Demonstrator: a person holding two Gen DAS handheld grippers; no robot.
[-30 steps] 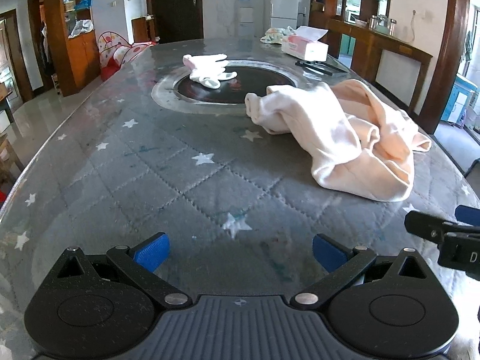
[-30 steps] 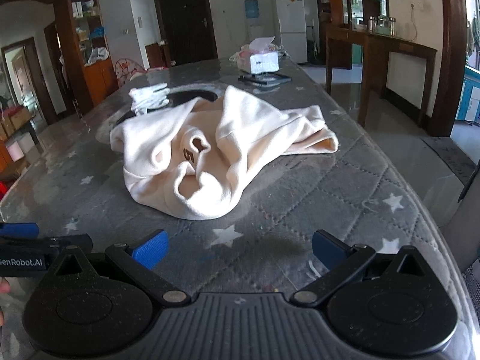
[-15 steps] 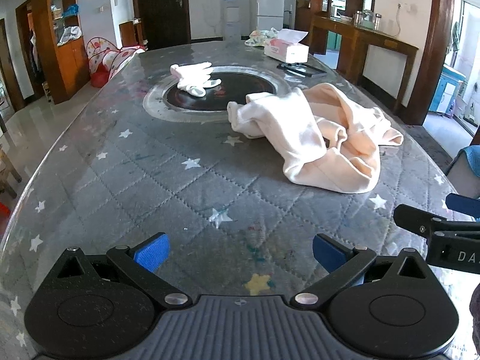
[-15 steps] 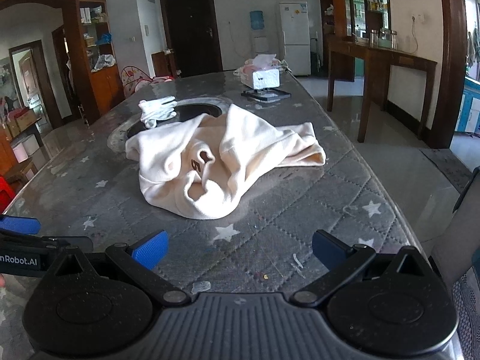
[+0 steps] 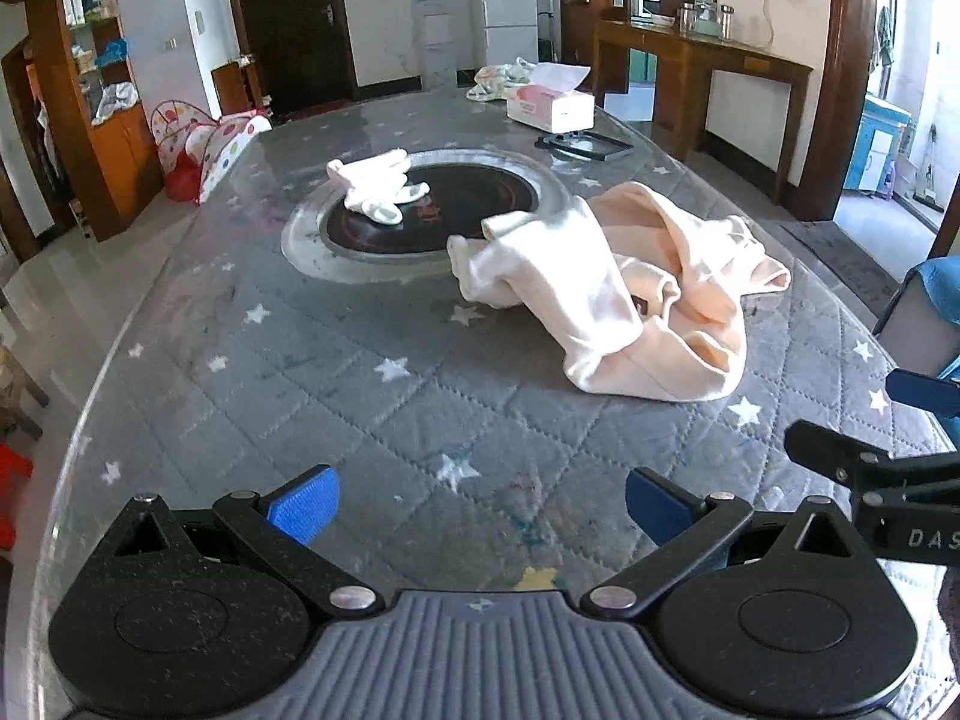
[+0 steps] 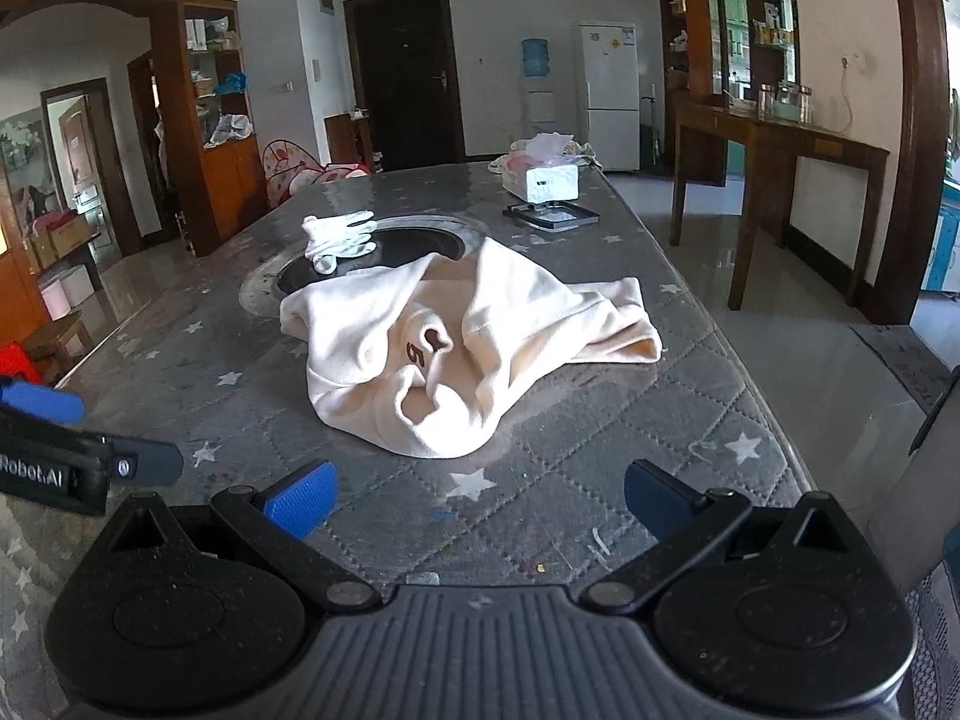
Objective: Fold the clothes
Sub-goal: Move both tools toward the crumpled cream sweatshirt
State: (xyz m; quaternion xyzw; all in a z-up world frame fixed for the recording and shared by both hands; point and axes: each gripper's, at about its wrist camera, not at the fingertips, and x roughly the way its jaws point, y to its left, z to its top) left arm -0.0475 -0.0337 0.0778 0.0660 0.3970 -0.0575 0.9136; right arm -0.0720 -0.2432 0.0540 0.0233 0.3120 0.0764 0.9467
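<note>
1. Step in hand, as I judge it: the approach. Nothing is folded or gripped yet. The cream garment lies in a crumpled heap near the middle of the table, at about 12 o'clock from the right tool and about 1 o'clock from the left tool.
2. Both tools hover low over the near end of the table, each with its blue fingers spread wide and nothing between them. In the left wrist view the right tool shows at 3 o'clock; in the right wrist view the left tool shows at 9 o'clock.
3. The next move probably calls for spreading the heap flat first: each tool taking a separate edge or corner of the near hem and drawing it outward. The cloth is bunched with overlapping folds, so a pinch risks catching more than one layer.
4. Surface: a grey quilted cover with white stars, under what looks like a glossy sheet. A round dark inset sits beyond the garment at 12 o'clock, with white gloves lying on its left rim. A tissue box and a dark flat frame lie at the far end.
5. Room: a dark door, a white fridge and wooden shelving stand at the far wall.
</note>
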